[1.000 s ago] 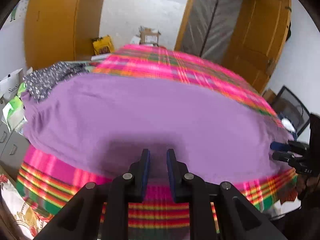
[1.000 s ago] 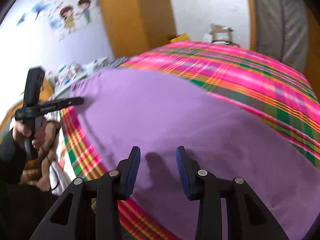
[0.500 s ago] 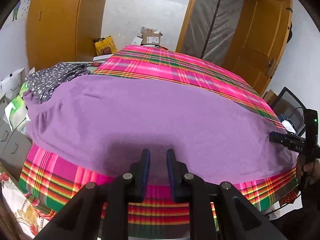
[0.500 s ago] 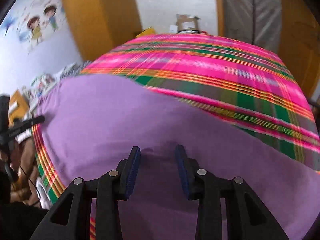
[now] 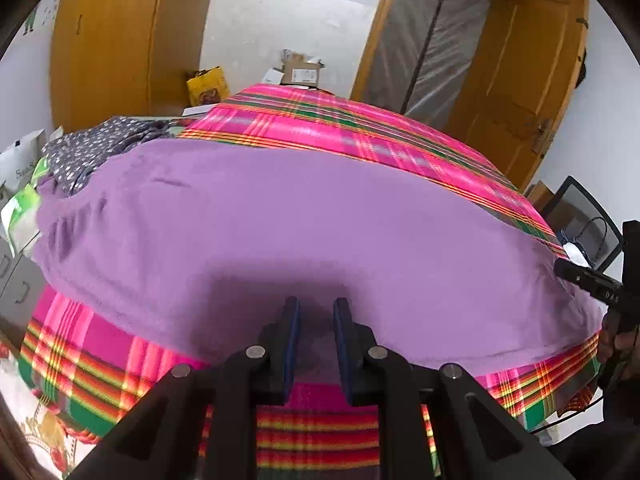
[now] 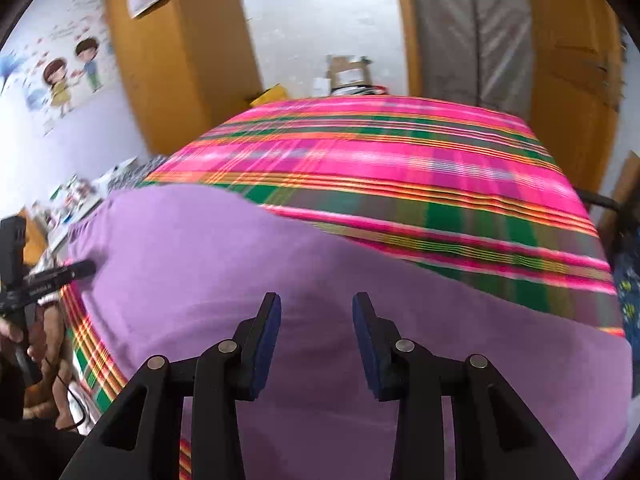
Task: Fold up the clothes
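From my left gripper (image 5: 316, 308), the purple garment (image 5: 280, 216) lies spread flat ahead of the jaws across the pink plaid bedcover (image 5: 340, 136), its near hem just under and in front of the fingertips. The jaws stand a narrow gap apart with nothing between them, the pads clear of the cloth. Beyond the garment's far left corner, left of the jaws, sits a crumpled grey dotted garment (image 5: 100, 144), unfolded. At the right edge of this view my right gripper (image 5: 588, 280) shows side-on, too edge-on to read its opening here. From the right gripper's (image 6: 316, 308) own camera, the jaws stand well apart and empty, hovering over the purple garment (image 6: 280, 280) that fills the space ahead and below; the left gripper (image 6: 76, 270) points at the garment's left edge. I judge the fold not yet begun: no edge is lifted, no crease or doubled layer shows. Grasping, folding and the dotted piece remain. Sleeves and neckline cannot be made out; the garment's right end runs out of view, the far bedcover is motion-blurred, and whether either tool touches cloth is uncertain.
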Tool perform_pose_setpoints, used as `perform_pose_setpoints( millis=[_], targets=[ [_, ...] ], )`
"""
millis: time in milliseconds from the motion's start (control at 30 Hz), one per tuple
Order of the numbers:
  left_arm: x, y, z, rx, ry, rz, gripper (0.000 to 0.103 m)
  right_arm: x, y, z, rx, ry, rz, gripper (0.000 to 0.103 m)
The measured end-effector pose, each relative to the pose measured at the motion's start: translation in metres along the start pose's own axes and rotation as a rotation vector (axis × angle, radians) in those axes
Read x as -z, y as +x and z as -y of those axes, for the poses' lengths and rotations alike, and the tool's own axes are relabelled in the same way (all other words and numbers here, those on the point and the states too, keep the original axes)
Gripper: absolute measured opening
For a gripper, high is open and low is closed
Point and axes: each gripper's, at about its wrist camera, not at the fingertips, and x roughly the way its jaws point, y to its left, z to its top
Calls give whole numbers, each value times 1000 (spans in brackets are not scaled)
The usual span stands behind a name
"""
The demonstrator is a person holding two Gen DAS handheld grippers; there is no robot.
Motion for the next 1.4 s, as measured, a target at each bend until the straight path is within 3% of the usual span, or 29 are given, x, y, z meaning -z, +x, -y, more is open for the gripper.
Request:
perform_pose_setpoints(
  millis=[200,467,633,767,900,1000,1167,1333,1400],
  targets=[
    [-9,-17,-27,-96,-34,67,17,-5,7,-18,-74,-34,0,39],
    [-25,-20,-96,-226,-227,123,18,-11,14,-38,-112,-80,-6,39],
    [-20,-21,-120,-195,-294,101,18,-14,19,-41,-113,-90,-17,39],
    [-30,-32,-124,-180,-277,151,20,-18,22,-44,-116,-102,-19,39],
    [-38,-25,-132,-228,-272,147,20,-20,24,-50,-121,-117,-19,39],
    [-30,-21,-150,-202,-330,126,18,-21,23,-53,-124,-124,-12,39],
    [-21,-37,-151,-175,-351,175,18,-23,24,-54,-124,-124,-15,39],
    [-9,-52,-158,-201,-405,208,35,-24,27,-57,-136,-136,-17,39],
    [-3,-51,-165,-198,-440,195,36,-24,27,-59,-141,-142,-17,39]
  ],
)
